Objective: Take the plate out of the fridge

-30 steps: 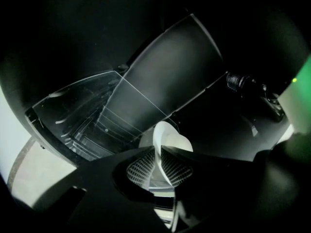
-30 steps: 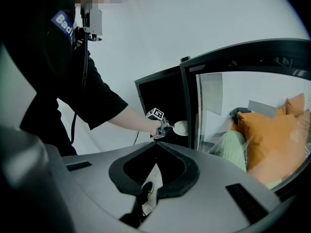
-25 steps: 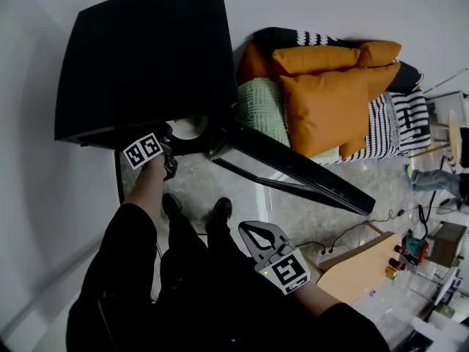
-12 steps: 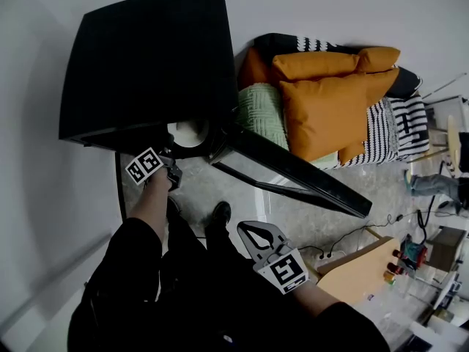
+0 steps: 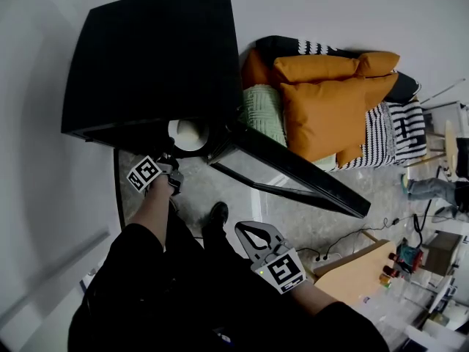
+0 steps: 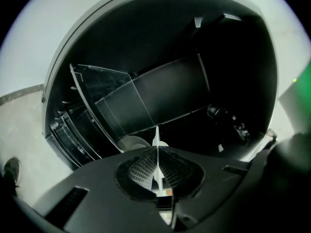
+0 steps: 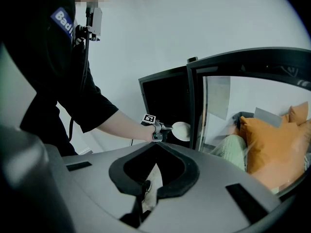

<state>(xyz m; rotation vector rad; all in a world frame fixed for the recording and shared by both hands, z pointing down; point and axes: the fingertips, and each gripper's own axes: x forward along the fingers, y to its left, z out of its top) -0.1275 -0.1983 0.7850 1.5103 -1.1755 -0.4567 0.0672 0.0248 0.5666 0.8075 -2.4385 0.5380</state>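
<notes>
Plate (image 5: 188, 134) — white, at the mouth of the black fridge (image 5: 154, 57), rim pinched edge-on in the left claw (image 7: 169, 128). Right claw (image 7: 157, 143) pressed together on nothing, held low and well apart. Just right of the plate, the fridge's glass door (image 5: 293, 169) swung wide; behind that, orange cushions (image 5: 330, 101) and a green cushion (image 5: 260, 112) — shoe (image 5: 218, 213) on the floor (image 5: 201, 185) below.

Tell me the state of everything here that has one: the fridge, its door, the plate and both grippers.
fridge: open, dark inside.
fridge door: swung wide open.
plate: gripped by its rim, at the fridge's mouth.
left gripper: shut on the plate.
right gripper: shut, empty, away from the fridge.
</notes>
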